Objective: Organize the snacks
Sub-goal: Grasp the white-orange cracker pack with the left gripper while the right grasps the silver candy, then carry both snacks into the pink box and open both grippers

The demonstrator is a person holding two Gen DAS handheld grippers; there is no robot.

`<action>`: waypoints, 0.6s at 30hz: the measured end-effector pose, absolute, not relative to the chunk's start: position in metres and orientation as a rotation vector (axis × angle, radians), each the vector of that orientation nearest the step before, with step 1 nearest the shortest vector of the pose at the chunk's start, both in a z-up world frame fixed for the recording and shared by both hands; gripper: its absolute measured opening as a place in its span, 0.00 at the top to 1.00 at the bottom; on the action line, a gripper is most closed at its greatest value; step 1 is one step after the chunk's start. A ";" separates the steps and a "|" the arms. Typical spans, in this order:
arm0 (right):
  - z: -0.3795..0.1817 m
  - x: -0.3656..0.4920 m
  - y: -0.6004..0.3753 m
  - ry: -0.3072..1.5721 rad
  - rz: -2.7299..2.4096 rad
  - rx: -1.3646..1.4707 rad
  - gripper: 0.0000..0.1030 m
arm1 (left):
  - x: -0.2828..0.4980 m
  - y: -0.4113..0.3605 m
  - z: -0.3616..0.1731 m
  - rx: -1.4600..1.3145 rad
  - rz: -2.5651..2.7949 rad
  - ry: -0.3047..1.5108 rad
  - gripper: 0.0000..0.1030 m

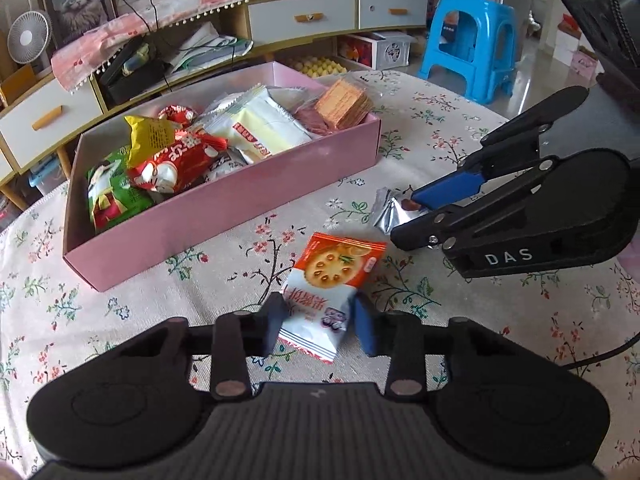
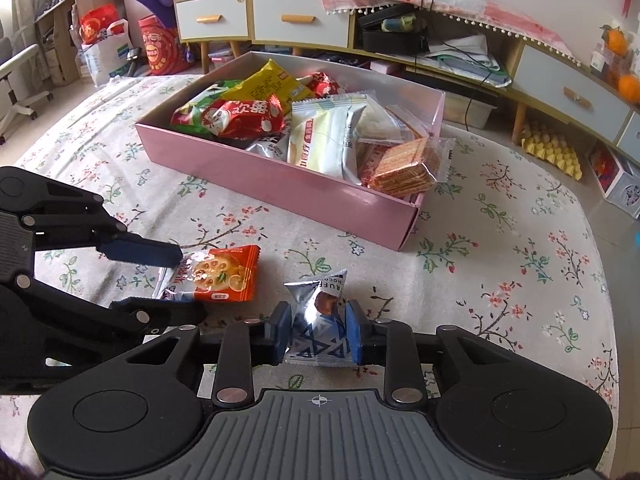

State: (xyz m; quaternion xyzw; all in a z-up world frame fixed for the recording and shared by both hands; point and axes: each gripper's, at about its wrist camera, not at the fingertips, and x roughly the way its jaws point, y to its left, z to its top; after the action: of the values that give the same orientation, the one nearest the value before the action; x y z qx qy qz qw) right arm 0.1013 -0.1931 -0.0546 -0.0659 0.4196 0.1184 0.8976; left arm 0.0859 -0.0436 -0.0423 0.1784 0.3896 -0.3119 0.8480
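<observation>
An orange-and-white cracker packet lies on the floral tablecloth, and my left gripper is shut on its white end. To its right a silver chocolate packet sits between the right gripper's fingers. In the right wrist view my right gripper is shut on that silver packet, both blue pads pressing its sides. The left gripper reaches in from the left around the cracker packet. Behind both stands an open pink box holding several snack bags.
A wafer packet leans over the pink box's right end. The floral tablecloth spreads out to the right. Beyond the table stand a low cabinet with drawers and a blue plastic stool.
</observation>
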 end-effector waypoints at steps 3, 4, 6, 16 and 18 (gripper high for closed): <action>-0.052 0.101 -0.193 0.866 0.245 -0.127 0.77 | 0.084 -0.046 -0.040 0.387 -0.647 0.809 0.71; -0.051 0.101 -0.193 0.864 0.246 -0.121 0.78 | 0.084 -0.046 -0.040 0.382 -0.644 0.808 0.72; -0.050 0.102 -0.193 0.864 0.251 -0.107 0.80 | 0.085 -0.045 -0.038 0.375 -0.633 0.806 0.73; -0.043 0.106 -0.207 0.885 0.257 0.016 0.78 | 0.091 -0.039 -0.027 0.315 -0.587 0.780 0.84; -0.044 0.106 -0.208 0.892 0.257 0.027 0.78 | 0.092 -0.038 -0.026 0.305 -0.579 0.776 0.85</action>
State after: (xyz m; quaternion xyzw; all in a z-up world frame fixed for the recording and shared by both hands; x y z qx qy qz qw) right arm 0.1064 -0.2084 -0.0435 0.0130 0.4302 0.1241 0.8941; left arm 0.0921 -0.0380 -0.0258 0.1460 0.3717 -0.2773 0.8738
